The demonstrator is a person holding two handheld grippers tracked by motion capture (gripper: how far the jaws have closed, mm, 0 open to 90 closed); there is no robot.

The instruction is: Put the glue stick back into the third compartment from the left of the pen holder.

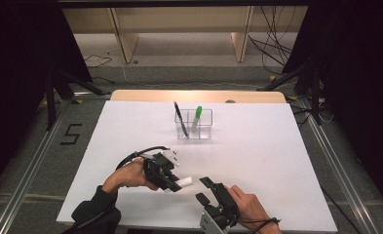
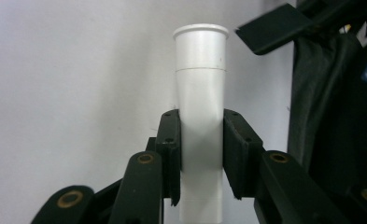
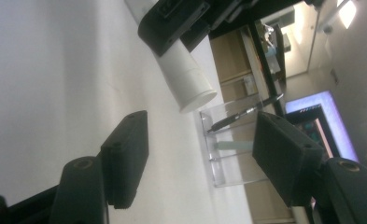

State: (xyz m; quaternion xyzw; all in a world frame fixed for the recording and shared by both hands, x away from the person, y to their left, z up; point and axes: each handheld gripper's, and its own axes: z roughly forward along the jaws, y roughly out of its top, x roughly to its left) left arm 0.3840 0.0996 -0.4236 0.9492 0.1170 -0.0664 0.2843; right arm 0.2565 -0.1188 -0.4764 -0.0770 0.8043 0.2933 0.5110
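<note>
A white plastic tube with a flared cap end lies level just above the white table, and my left gripper is shut on its middle. In the left gripper view the tube stands up between the two black pads, which press on both its sides. My right gripper sits just right of the tube's free end, open and holding nothing. The right gripper view looks past its spread jaws at the tube's open end.
A clear divided holder stands at the table's far middle with a black pen and a green marker leaning in it. The white table sheet ends near my hands. Tripod legs and cables lie on the floor beyond.
</note>
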